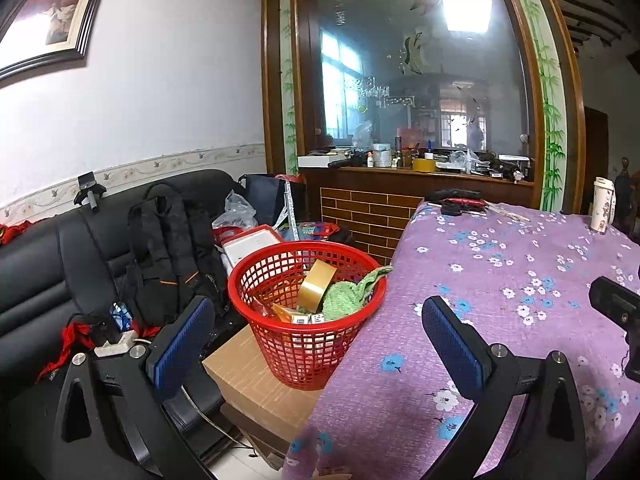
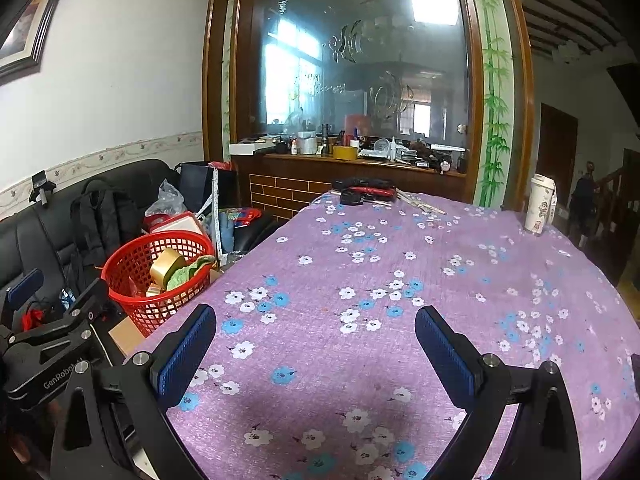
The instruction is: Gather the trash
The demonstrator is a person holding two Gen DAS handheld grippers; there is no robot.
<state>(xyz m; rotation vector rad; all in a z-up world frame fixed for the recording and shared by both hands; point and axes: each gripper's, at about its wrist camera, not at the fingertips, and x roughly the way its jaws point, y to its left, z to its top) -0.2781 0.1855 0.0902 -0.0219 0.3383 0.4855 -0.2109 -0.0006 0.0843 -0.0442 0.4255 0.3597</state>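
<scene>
A table [image 2: 460,280] is covered by a purple cloth printed with white and blue flowers. At its far edge a dark bundle with a red item [image 2: 366,194] is laid, with pale thin sticks [image 2: 420,203] just beside it. A white patterned cup [image 2: 541,209] is stood upright near the far right edge. Beside the table, a red mesh basket [image 1: 306,322] is set on a brown cardboard box [image 1: 256,384].

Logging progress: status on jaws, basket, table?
Left gripper and right gripper open, empty. Red basket holds tape, green cloth, boxes. Nothing blocking.
</scene>
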